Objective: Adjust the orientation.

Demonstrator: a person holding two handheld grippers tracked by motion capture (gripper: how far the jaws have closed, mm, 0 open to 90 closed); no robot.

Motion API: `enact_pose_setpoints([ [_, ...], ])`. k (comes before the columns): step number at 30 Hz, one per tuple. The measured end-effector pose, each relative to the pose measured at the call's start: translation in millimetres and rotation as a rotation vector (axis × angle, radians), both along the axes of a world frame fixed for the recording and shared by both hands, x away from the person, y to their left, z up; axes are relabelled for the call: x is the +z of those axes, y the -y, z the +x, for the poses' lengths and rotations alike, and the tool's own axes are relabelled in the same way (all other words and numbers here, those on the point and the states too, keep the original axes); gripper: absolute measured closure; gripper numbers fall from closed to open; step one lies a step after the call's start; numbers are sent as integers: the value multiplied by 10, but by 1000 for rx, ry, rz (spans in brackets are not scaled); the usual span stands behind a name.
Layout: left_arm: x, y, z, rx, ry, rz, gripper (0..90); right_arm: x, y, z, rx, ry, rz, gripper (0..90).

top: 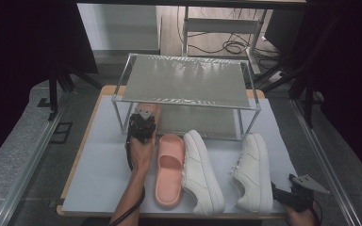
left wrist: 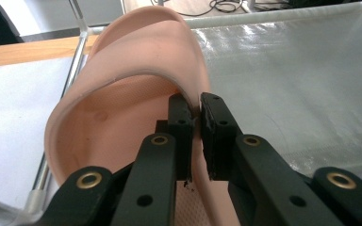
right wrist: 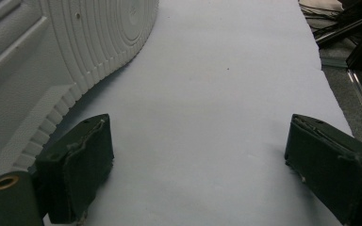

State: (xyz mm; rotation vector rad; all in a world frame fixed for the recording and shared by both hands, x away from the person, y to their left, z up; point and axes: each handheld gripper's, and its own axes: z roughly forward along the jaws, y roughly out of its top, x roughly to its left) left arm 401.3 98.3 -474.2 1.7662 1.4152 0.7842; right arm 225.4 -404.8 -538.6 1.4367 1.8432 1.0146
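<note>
A pink slipper [left wrist: 136,61] lies with its toe on the lower shelf [left wrist: 301,84] of a metal rack [top: 184,101]. My left gripper [left wrist: 196,117] is shut on the right edge of its strap. In the high view that gripper [top: 143,120] sits at the rack's front left corner, over the held slipper [top: 152,109]. The second pink slipper [top: 169,169] lies on the table just right of my left hand. My right gripper [right wrist: 198,155] stands open with nothing between its jaws, low over the white sheet. It is at the table's front right corner [top: 283,195], beside the heel of a white sneaker [right wrist: 52,47].
Two white sneakers [top: 200,172] [top: 254,172] lie toes toward the rack on the white sheet [top: 103,165]. The rack's upper shelf [top: 184,80] overhangs the lower one. Bare sheet lies to the left of my left arm. Cables and stand legs are on the floor beyond.
</note>
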Motion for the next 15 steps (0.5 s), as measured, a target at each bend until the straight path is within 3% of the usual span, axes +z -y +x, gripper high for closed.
enact_pose_setpoints([
  [4,-19,5,33,-7,-12,-22,821,1,1,-1,1,-1,0,82],
  [7,-15,-2,54,-34,-37,-54,759,1,1,-1,1,-1,0,82],
  [15,108,-26,-47,-79,-36,-71,662,1,1,-1,1,-1,0,82],
])
